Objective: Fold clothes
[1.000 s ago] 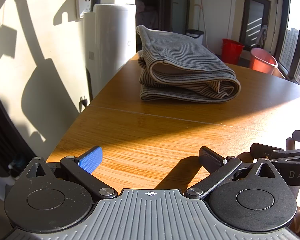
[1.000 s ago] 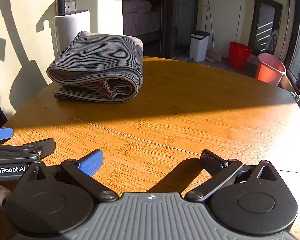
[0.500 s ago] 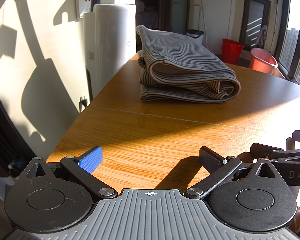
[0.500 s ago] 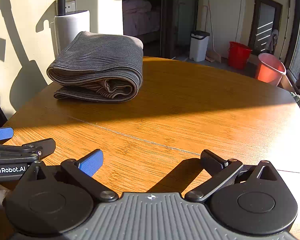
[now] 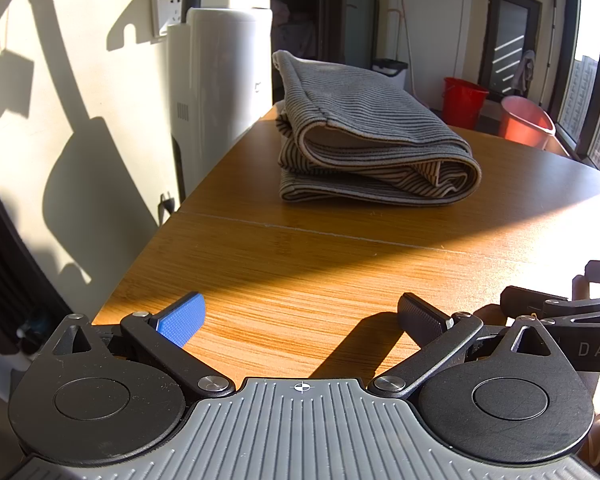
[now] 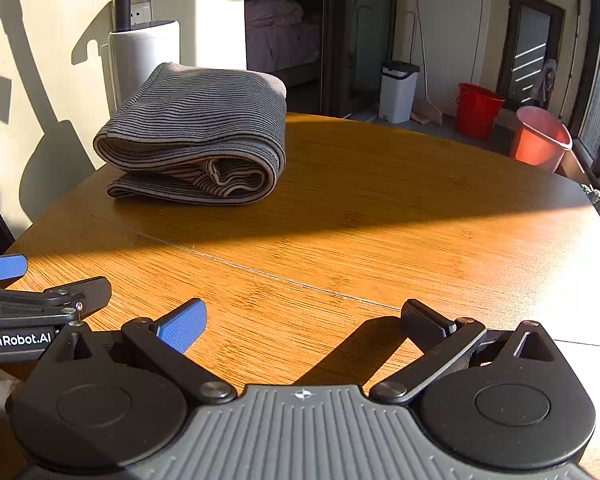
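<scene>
A grey striped garment [image 5: 364, 140] lies folded into a thick bundle at the far left of the wooden table [image 5: 300, 264]; the right wrist view shows the same garment [image 6: 196, 136]. My left gripper [image 5: 300, 318] is open above the table's near edge, well short of the bundle, with nothing between its fingers. My right gripper [image 6: 302, 320] is open too, empty, beside the left one. Part of the right gripper's body shows at the right edge of the left wrist view, and the left one at the left edge of the right wrist view.
A white cylindrical appliance [image 5: 220, 76] stands against the wall beside the table's left edge. On the floor beyond the table are a white bin [image 6: 398, 90], a red bucket [image 6: 476, 110] and a pink bucket [image 6: 540, 138]. A seam [image 6: 260, 270] crosses the tabletop.
</scene>
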Available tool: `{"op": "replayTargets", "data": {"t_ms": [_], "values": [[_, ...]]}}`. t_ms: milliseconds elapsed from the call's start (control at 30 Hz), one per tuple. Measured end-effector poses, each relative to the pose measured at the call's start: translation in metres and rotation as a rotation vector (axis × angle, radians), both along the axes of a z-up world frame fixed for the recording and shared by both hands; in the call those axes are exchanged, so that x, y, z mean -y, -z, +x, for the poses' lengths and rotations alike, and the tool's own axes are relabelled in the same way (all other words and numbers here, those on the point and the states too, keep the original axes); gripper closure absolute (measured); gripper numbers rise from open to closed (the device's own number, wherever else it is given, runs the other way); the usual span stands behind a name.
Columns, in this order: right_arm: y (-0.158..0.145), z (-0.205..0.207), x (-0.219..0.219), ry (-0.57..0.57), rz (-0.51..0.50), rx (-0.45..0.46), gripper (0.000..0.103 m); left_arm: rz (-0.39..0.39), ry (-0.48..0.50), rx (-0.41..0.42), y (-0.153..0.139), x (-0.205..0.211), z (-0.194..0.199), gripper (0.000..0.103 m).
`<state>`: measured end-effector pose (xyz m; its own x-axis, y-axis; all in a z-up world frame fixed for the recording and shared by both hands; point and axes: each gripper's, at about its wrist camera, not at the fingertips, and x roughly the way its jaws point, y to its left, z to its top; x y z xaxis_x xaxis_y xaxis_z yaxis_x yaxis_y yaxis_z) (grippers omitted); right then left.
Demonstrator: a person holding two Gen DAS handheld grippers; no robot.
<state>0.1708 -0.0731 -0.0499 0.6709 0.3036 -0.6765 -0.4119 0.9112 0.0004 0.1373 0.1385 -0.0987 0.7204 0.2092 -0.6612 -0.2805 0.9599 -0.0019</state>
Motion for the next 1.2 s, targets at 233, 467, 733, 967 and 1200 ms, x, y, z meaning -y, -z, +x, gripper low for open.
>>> {"op": "replayTargets", "data": {"t_ms": [233,467,733,967,1200], "values": [[-0.0001,0.0000,0.0000,0.000,0.000,0.000,0.000,0.000,0.000,0.000,0.0000,0.0005,-0.0002,0.000],[0.0000,-0.0002,0.0001,0.000,0.000,0.000,0.000,0.000,-0.001,0.000,0.0000,0.0009,-0.0004,0.000],[0.0002,-0.0003,0.0000,0.001,0.000,0.000,0.000,0.000,-0.001,0.000,0.0001,0.0010,-0.0005,0.000],[0.0003,-0.0002,-0.0002,0.001,0.000,0.000,0.000,0.000,-0.001,0.000,0.0002,0.0013,-0.0007,0.000],[-0.0005,0.0001,0.0013,0.002,0.000,0.000,0.000,0.001,-0.001,-0.001,-0.0005,0.0014,-0.0007,0.000]]}}
